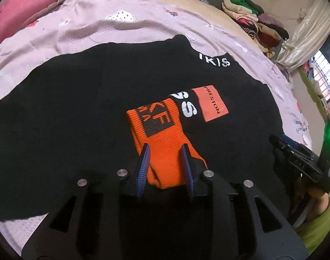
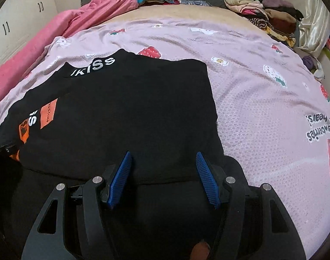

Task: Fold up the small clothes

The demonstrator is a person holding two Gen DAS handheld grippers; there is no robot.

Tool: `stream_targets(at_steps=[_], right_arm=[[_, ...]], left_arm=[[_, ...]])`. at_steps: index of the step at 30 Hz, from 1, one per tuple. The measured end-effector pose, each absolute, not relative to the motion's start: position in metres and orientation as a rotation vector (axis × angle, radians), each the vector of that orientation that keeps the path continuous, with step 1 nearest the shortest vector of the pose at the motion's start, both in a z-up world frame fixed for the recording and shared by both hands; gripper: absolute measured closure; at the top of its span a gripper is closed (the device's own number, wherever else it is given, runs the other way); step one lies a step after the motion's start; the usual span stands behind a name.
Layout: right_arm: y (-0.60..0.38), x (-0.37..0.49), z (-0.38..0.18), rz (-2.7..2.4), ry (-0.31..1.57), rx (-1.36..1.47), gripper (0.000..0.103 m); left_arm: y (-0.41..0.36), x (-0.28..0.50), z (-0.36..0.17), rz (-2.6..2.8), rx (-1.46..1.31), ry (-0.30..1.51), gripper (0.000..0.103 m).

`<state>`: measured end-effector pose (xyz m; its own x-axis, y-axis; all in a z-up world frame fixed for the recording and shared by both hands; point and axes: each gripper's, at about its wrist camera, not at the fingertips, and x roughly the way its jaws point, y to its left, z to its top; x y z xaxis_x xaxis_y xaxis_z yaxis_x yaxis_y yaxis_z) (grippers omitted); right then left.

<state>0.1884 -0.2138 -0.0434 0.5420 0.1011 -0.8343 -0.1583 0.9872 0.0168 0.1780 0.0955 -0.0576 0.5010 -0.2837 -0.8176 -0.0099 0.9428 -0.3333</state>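
The black garment [image 1: 78,112] lies spread flat on the bed, over a pink strawberry-print sheet [image 2: 262,112], white "IKISS" lettering [image 2: 93,67] at its far edge. An orange ribbed cuff [image 1: 162,138] with a black printed block lies folded onto the body, beside an orange "PRESTON" patch [image 1: 211,104]. The left tool [image 1: 166,149] has its blue pads either side of that cuff, slightly parted, not visibly pinching it. Further right, the right tool [image 2: 163,157] hangs wide open over the black fabric's near edge, holding nothing. A crumpled pink blanket [image 2: 73,19] sits at far left, stacked folded clothes [image 2: 262,10] at far right, with a pale curtain [image 2: 312,26] beyond.
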Motion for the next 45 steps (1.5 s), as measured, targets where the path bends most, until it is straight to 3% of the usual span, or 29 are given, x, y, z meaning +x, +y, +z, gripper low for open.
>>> stream_targets(at_steps=[3,7,10,11,14,17,20,45], right_arm=[[-0.212,0.181,-0.035,0.154,0.959,-0.044,0.042],[-0.212,0.165,-0.019,0.171,0.906,-0.011,0.032],[-0.21,0.155,-0.009,0.179,0.875,-0.01,0.023],[-0.209,0.152,-0.006,0.181,0.867,-0.012,0.019],[-0.208,0.143,0.001,0.188,0.845,-0.007,0.012],[-0.206,0.137,0.008,0.191,0.828,-0.004,0.007],[-0.204,0.13,0.015,0.2,0.811,-0.004,0.006],[-0.093,0.1,0.047,0.431,0.732,-0.123,0.005]], left_arm=[[0.1,0.172,-0.052,-0.163,-0.327,1.036,0.07],[0.103,0.16,-0.039,-0.139,-0.295,1.012,0.062],[0.104,0.151,-0.029,-0.114,-0.264,0.985,0.046],[0.105,0.149,-0.025,-0.108,-0.255,0.975,0.035],[0.106,0.142,-0.017,-0.084,-0.234,0.946,0.029],[0.108,0.134,-0.011,-0.052,-0.219,0.933,0.014],[0.113,0.129,-0.008,-0.016,-0.214,0.928,0.009],[0.179,0.078,0.01,0.208,-0.259,0.85,0.009]])
